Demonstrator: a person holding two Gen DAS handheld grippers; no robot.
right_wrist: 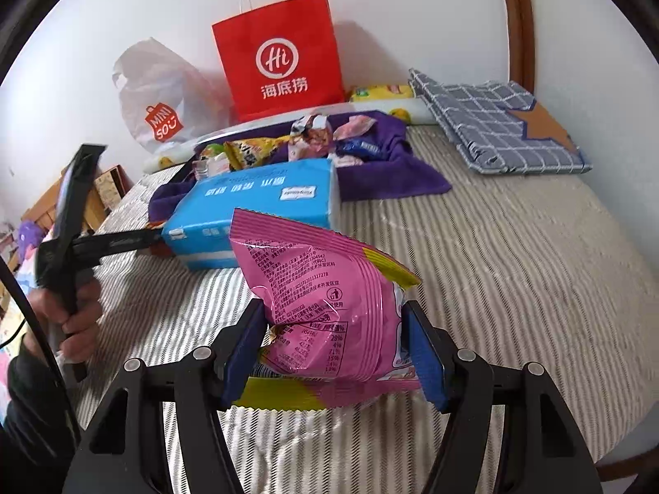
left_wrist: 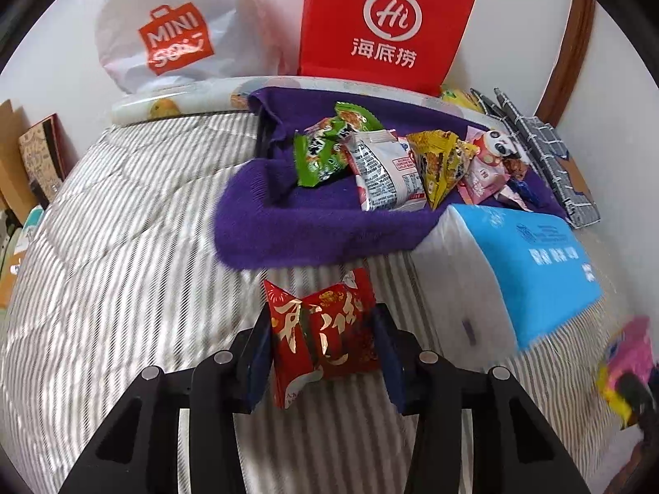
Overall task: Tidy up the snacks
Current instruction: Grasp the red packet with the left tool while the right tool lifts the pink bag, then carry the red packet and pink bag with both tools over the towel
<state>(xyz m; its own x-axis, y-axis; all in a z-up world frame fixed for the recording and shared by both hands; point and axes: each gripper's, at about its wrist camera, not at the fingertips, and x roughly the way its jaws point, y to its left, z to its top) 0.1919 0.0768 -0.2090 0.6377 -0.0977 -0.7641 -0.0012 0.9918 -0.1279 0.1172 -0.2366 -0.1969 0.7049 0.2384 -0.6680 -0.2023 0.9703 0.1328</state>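
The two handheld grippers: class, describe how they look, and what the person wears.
Each gripper, left gripper and right gripper, has black angular linkage arms with round silver pivot pins and flat blue pads on the jaws. In the right wrist view, a hand grips a black handle beside a thin black cable; the sleeve is dark.

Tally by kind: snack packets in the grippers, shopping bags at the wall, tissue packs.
Gripped snack packets: 2 (red foil packet, pink plastic packet)
Shopping bags: 2 (red paper bag, white plastic bag)
Blue tissue pack: 1
Total: 5
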